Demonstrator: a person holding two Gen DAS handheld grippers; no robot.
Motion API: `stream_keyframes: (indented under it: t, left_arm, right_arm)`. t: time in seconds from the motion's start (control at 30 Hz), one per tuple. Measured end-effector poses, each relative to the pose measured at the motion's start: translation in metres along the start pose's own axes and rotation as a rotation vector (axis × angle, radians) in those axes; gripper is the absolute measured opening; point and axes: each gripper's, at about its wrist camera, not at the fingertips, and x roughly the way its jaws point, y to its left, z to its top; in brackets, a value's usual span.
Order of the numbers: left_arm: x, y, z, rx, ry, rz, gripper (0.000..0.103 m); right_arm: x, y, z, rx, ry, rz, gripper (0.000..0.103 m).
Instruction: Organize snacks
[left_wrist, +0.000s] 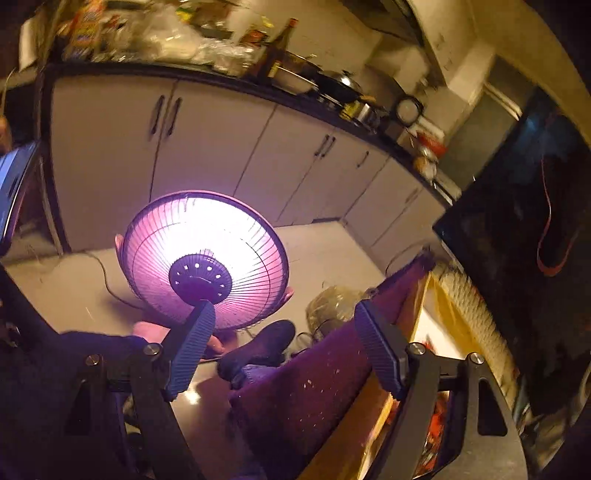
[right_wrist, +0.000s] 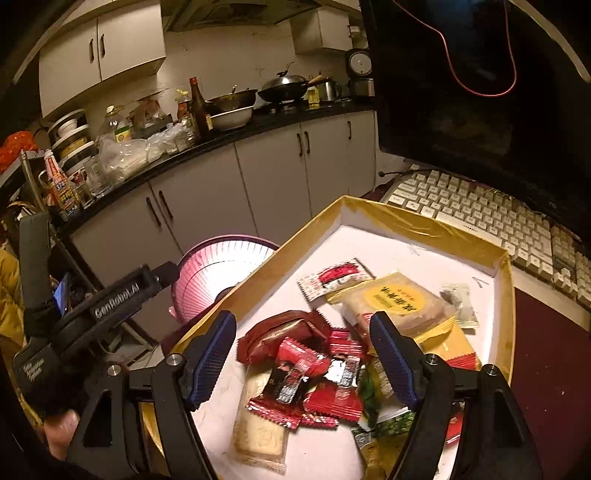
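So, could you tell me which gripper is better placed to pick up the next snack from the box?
The right. The right gripper is open directly over the red snack packets inside the gold-rimmed box. The left gripper is open too, but faces the glowing heater beyond the box's edge.

Desk (right_wrist: 546, 332) had a dark red top. On it: gold-rimmed tray (right_wrist: 424, 218) at the left edge, keyboard (right_wrist: 480, 210) just behind it, monitor (right_wrist: 461, 92) behind the keyboard. Tray floor was white and carried the snack packets (right_wrist: 314, 373), heaped at the near end. Floor (left_wrist: 332, 251) below held the lit heater (left_wrist: 205, 254).
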Motion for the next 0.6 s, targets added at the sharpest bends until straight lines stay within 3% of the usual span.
stream_keyframes:
  t: [0.17, 0.3, 0.47, 0.6]
  left_arm:
    - [-0.037, -0.013, 0.010, -0.029, -0.099, -0.027, 0.078]
    - [-0.098, -0.062, 0.017, 0.049, -0.241, -0.121, 0.078]
    - [-0.159, -0.135, -0.003, 0.179, -0.340, -0.290, 0.081]
    - [-0.190, -0.186, -0.046, 0.275, -0.382, -0.458, 0.085]
  right_arm:
    - [-0.014, 0.003, -0.007, -0.030, -0.070, -0.010, 0.076]
    - [-0.058, -0.023, -0.013, 0.050, -0.284, -0.033, 0.076]
    - [-0.106, -0.087, -0.038, 0.302, -0.456, -0.104, 0.077]
    - [-0.132, -0.149, -0.066, 0.532, -0.512, -0.168, 0.078]
